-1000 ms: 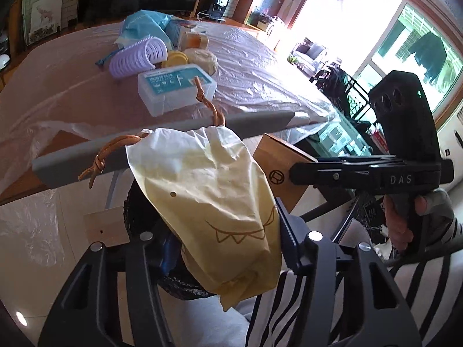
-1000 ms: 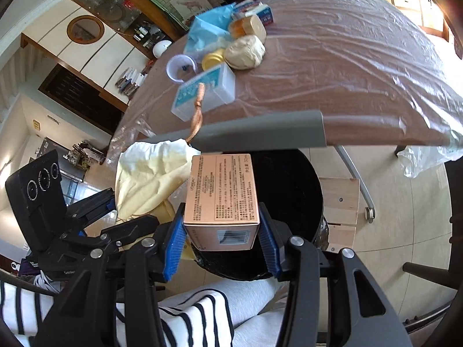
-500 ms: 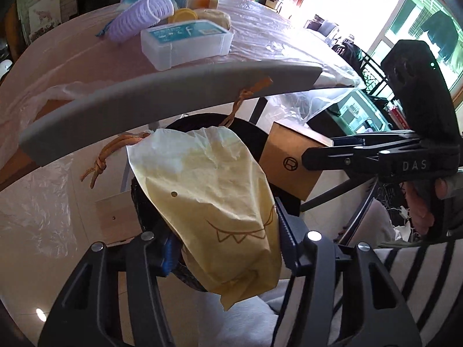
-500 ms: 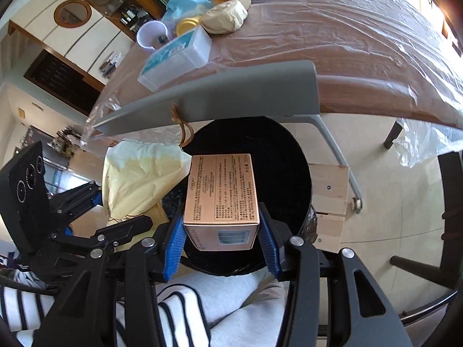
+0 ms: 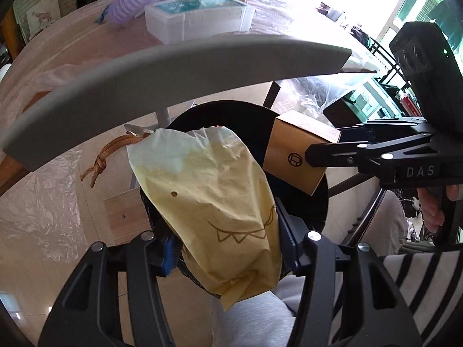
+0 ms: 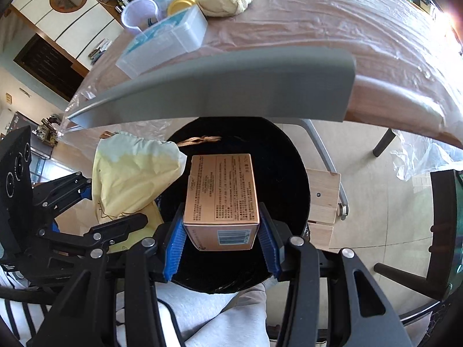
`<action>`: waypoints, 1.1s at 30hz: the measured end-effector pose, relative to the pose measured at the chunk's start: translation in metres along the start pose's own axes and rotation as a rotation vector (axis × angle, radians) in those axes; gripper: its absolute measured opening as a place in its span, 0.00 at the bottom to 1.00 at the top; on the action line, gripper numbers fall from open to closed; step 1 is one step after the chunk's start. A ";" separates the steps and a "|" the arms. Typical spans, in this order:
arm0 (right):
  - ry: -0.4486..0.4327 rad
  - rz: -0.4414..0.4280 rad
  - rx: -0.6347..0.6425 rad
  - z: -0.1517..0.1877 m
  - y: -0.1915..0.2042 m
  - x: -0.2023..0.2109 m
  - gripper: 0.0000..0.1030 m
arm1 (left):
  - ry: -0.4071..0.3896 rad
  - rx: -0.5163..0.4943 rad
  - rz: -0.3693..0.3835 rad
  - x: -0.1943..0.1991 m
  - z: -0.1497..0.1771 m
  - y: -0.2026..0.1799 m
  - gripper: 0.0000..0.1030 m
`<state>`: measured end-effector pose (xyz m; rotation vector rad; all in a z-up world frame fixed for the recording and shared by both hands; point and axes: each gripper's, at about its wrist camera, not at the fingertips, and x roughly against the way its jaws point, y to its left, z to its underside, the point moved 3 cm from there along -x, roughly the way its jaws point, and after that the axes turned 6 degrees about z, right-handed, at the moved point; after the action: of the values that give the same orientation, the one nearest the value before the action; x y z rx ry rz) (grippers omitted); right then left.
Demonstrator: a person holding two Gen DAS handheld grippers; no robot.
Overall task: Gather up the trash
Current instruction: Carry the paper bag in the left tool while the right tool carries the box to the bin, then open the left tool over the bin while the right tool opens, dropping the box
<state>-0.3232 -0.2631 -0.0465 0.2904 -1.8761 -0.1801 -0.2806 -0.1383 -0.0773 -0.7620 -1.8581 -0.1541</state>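
The yellow bag [image 5: 220, 202] hides the left gripper's [image 5: 225, 248] inner pads and the near-left rim of the black bin [image 6: 283, 156]. Print on the box [image 6: 221, 193] is too small to read.

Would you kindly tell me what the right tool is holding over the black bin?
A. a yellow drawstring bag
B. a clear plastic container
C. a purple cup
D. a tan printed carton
D: the right tool is clamped on the tan printed carton above the black bin, while the yellow drawstring bag sits in the left tool.
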 end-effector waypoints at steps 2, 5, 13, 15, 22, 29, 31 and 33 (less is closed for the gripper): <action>0.004 0.011 0.002 0.000 0.001 -0.004 0.44 | 0.008 -0.007 -0.004 -0.005 0.000 0.002 0.55; 0.011 0.032 0.005 0.002 0.002 -0.010 0.44 | 0.019 -0.016 -0.009 -0.010 0.001 0.003 0.55; 0.019 0.083 0.024 0.002 0.001 -0.021 0.44 | 0.048 -0.050 -0.031 -0.017 0.000 0.003 0.55; 0.022 0.089 0.021 0.003 -0.002 -0.022 0.44 | 0.053 -0.060 -0.037 -0.017 -0.001 0.000 0.55; 0.028 0.125 0.030 0.002 0.003 -0.023 0.44 | 0.063 -0.085 -0.055 -0.023 -0.003 0.001 0.55; 0.036 0.147 0.027 0.004 0.006 -0.023 0.44 | 0.068 -0.107 -0.073 -0.027 -0.006 0.001 0.55; 0.038 0.149 0.025 0.005 0.007 -0.024 0.44 | 0.070 -0.109 -0.073 -0.028 -0.006 0.001 0.55; 0.039 0.151 0.024 0.005 0.006 -0.024 0.44 | 0.071 -0.116 -0.077 -0.029 -0.005 0.000 0.55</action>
<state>-0.3216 -0.2508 -0.0682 0.1662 -1.8540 -0.0493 -0.2697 -0.1527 -0.1006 -0.7547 -1.8236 -0.3370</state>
